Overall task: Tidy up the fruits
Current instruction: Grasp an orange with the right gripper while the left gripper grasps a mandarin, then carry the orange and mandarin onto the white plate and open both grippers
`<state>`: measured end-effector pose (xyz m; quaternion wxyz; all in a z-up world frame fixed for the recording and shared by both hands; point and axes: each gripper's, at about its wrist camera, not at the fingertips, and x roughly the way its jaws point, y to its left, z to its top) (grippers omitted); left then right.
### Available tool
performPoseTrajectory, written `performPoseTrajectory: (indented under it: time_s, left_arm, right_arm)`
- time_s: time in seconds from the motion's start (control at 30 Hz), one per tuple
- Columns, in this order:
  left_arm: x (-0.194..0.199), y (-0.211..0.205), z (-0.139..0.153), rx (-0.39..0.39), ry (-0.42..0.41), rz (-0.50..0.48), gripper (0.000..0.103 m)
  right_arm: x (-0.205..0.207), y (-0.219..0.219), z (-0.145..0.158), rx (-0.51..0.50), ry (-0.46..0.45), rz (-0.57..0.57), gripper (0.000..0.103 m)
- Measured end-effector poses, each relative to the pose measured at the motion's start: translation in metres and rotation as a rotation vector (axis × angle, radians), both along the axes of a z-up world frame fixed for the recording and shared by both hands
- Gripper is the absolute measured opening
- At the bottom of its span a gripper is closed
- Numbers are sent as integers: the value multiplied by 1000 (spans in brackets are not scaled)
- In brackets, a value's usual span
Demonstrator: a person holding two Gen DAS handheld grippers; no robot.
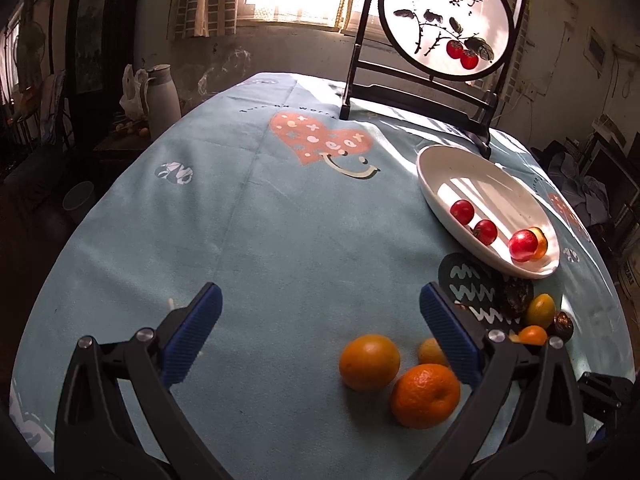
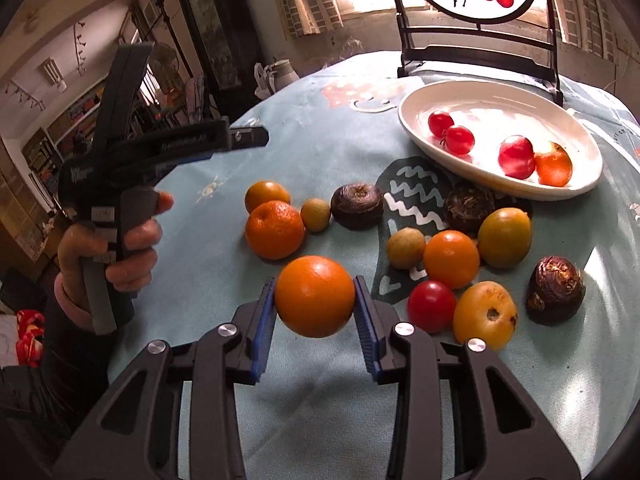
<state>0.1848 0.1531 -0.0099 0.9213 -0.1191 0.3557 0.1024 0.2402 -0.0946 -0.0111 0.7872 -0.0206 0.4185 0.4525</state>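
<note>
While the left gripper is held open over bare blue tablecloth, an orange is clamped between the blue pads of the right gripper, raised off the cloth; further right, loose fruits are scattered before the white dish

I have a round orange at lower centre, clear of the cloth; four small fruits lie in the white plate, upper right.
</note>
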Motion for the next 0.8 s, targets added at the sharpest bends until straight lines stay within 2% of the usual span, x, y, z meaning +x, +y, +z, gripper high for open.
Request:
performPoseTrajectory:
  time_s: [0.1,0.17,0.3,0.37,0.43,0.47,0.6,0.8]
  left_arm:
    - [-25,-26,3,68,-38,-111,100]
    - [-34,-42,-2,87,-21,-180,98]
    - [-38,-67,-16,88,34,-284,84]
    - [-32,-72,-24,88,67,-293,76]
    - [-25,-74,-29,75,104,-290,59]
    - [-25,-72,-32,55,111,-292,56]
    - [-18,-70,-36,52,139,-274,55]
    - [-6,-74,-39,56,167,-277,54]
  right_arm:
    - [11,-17,6,57,4,-99,38]
    - [17,-26,8,79,13,-155,38]
    - [23,-34,9,101,37,-184,38]
    - [25,-33,6,99,62,-175,38]
    - [26,-31,1,106,100,-153,38]
    - [25,-30,0,106,106,-147,38]
    - [19,-28,2,93,73,-143,38]
    - [18,-29,2,88,73,-146,38]
